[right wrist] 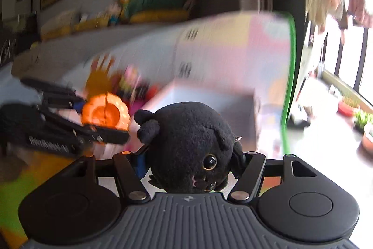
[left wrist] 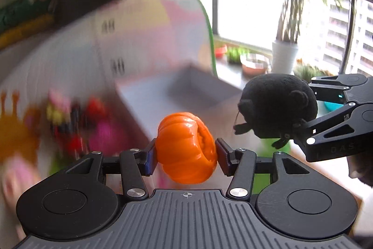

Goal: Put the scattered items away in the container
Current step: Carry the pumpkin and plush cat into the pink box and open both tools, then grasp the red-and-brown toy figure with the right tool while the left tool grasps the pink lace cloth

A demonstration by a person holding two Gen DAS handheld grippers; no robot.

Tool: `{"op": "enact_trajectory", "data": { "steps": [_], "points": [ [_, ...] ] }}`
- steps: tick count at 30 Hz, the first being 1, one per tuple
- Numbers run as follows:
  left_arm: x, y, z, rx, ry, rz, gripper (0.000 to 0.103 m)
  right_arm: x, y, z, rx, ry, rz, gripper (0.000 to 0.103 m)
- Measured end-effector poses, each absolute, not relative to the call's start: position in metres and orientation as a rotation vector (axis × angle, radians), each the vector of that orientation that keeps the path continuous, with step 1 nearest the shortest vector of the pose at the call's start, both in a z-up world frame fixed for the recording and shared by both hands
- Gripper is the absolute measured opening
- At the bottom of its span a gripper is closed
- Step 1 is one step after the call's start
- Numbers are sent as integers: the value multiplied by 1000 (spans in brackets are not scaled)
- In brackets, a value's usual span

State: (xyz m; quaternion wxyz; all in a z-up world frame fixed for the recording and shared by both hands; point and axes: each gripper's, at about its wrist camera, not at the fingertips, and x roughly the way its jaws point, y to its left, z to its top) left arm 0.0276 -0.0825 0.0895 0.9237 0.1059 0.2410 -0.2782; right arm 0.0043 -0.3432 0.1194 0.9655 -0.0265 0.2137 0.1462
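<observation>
My left gripper (left wrist: 186, 152) is shut on an orange toy pumpkin (left wrist: 184, 146), held in the air. To its right, my right gripper (left wrist: 296, 113) is shut on a round black plush cat (left wrist: 277, 104). In the right wrist view the black plush cat (right wrist: 188, 146) fills the space between my right gripper's (right wrist: 190, 160) fingers, face towards the camera. The left gripper (right wrist: 93, 118) with the orange pumpkin (right wrist: 105, 113) shows at the left. A grey open box (left wrist: 191, 90) lies ahead, blurred; the grey box (right wrist: 209, 99) also sits behind the plush.
Blurred colourful toys (left wrist: 77, 123) lie left of the box on a patterned play mat (left wrist: 28, 132). A pastel play fence with a green edge (left wrist: 209, 34) stands behind. Potted plants (left wrist: 284, 55) line a window sill at the right.
</observation>
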Motion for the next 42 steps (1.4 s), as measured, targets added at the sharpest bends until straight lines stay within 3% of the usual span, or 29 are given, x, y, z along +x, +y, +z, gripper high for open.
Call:
{"op": "enact_trajectory", "data": {
  "steps": [4, 5, 6, 7, 18, 21, 28, 32, 38, 42],
  "points": [
    [92, -110, 102, 216, 422, -529, 59, 79, -353, 138, 8, 408, 285, 67],
    [108, -113, 100, 208, 434, -510, 66, 98, -359, 138, 55, 422, 287, 72],
    [123, -113, 98, 189, 462, -513, 88, 112, -367, 136, 109, 437, 279, 81],
    [133, -108, 95, 159, 490, -521, 94, 123, -374, 133, 166, 452, 266, 84],
    [100, -52, 73, 231, 468, -526, 94, 113, -373, 114, 80, 359, 198, 88],
    [108, -40, 58, 220, 516, -568, 83, 105, -361, 112, 38, 362, 219, 88],
    [127, -22, 48, 136, 547, -617, 93, 92, -345, 112, -20, 387, 264, 88],
    [127, -10, 45, 68, 576, -603, 93, 89, -334, 118, -75, 397, 271, 88],
    [83, 19, 54, 27, 505, -441, 94, 99, -288, 126, -132, 484, 400, 66],
    [65, 44, 54, 7, 532, -309, 96, 122, -238, 129, -92, 594, 530, 62]
  ]
}}
